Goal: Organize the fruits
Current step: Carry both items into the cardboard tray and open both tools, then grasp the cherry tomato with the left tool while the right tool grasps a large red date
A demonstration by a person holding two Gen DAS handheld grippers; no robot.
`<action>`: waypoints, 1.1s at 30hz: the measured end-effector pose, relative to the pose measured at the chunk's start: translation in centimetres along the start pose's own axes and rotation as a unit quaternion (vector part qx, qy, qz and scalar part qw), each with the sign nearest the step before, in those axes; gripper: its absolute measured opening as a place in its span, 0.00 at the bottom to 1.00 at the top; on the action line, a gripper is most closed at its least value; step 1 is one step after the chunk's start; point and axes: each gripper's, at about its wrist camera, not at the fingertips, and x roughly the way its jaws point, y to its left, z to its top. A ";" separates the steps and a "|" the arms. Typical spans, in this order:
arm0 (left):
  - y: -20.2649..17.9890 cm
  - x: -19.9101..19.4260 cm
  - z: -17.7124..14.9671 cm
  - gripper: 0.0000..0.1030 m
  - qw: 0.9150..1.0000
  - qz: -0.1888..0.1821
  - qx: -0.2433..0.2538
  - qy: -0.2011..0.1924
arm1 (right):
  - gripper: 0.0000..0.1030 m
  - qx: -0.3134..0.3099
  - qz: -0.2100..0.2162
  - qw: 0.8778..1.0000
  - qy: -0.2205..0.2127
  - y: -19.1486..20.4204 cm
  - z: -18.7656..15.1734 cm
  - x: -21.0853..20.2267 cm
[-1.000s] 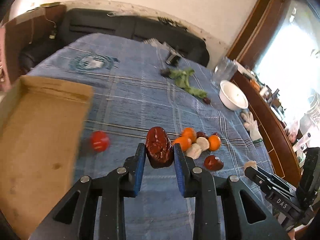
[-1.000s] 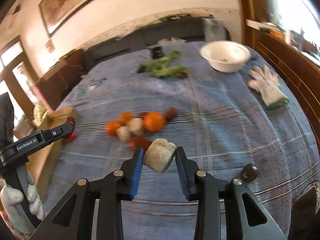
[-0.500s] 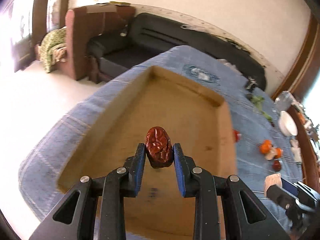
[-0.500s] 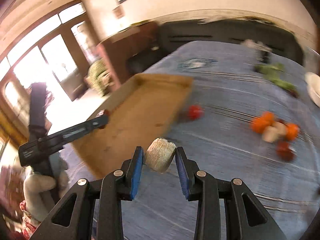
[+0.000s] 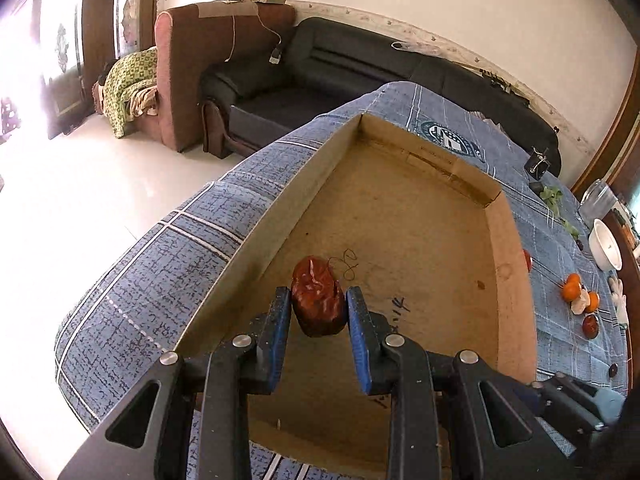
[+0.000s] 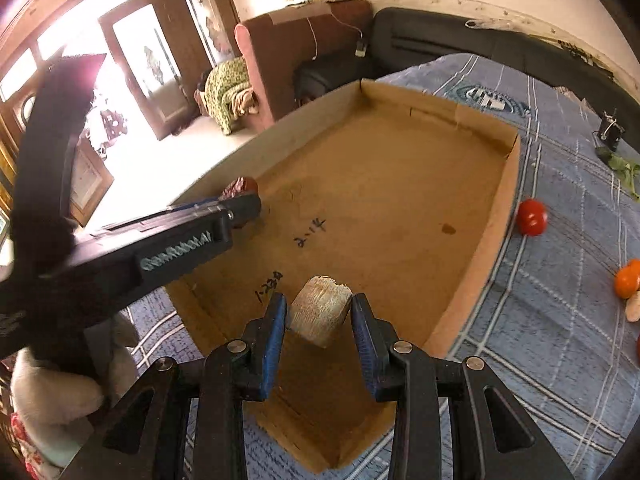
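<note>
A wrinkled, dark red dried date (image 5: 319, 300) was pinched between the blue-padded fingers of the left gripper (image 5: 318, 312) and was held above the floor of a shallow, open brown cardboard box (image 5: 400, 216), over the box's left part and near its left wall. A pale beige, ridged cylindrical chunk of fruit (image 6: 320, 310) was clamped between the blue pads of the right gripper (image 6: 319, 318) and was held, tilted, over the near part of the same box, close to black handwritten marks on the cardboard floor. In the right wrist view the left gripper (image 6: 240, 204) was seen reaching in over the box's left wall, with the date (image 6: 240, 186) showing at its tip. The box's floor was seen to carry only the handwriting and a small dark stain. The box was laid on a blue checked cloth (image 5: 160, 280) that covered the table. Just outside the box's right wall a small round red fruit (image 6: 531, 217) was seen on the cloth. Farther right of the box, a cluster of orange fruits (image 5: 572, 287) with pale and dark red pieces was seen, and beyond it a white bowl (image 5: 606, 244). Behind the box's far wall, a black sofa (image 5: 360, 64) and a brown armchair (image 5: 208, 60) were seen.
</note>
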 end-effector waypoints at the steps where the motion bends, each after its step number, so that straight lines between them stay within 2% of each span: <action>1: 0.1 -0.1 0.0 0.28 1.000 -0.001 -0.001 0.000 | 0.37 -0.001 -0.002 1.000 0.001 0.1 0.0 0.2; 4: 0.6 -0.7 0.2 0.37 1.000 -0.004 -0.013 -0.003 | 0.38 0.001 0.001 1.000 -0.001 -0.1 0.0 0.6; 10: 1.2 -3.0 0.5 0.42 0.999 -0.009 -0.036 -0.033 | 0.47 0.011 0.013 0.999 -0.038 -1.0 -0.2 -2.8; 14: 0.8 -4.9 0.6 0.44 0.997 -0.031 -0.044 -0.055 | 0.54 0.059 0.012 0.995 -0.077 -4.6 -0.1 -6.3; 18: -0.6 -5.6 0.6 0.46 0.996 -0.056 -0.034 -0.063 | 0.55 0.123 -0.036 0.988 -0.089 -10.0 -0.5 -7.7; 21: -2.1 -5.7 0.5 0.48 0.995 -0.069 -0.017 -0.063 | 0.55 0.155 -0.065 0.982 -0.083 -12.9 -0.6 -7.3; 24: -3.5 -5.5 0.3 0.48 0.995 -0.079 -0.001 -0.056 | 0.54 0.150 -0.100 0.981 -0.073 -14.3 0.1 -5.8; 32: -5.5 -5.2 0.4 0.48 0.995 -0.083 0.017 -0.049 | 0.54 0.123 -0.110 0.985 -0.056 -15.6 3.2 -0.9; 33: -5.6 -5.2 0.4 0.48 0.995 -0.083 0.018 -0.047 | 0.50 0.120 -0.112 0.985 -0.050 -15.6 3.6 0.0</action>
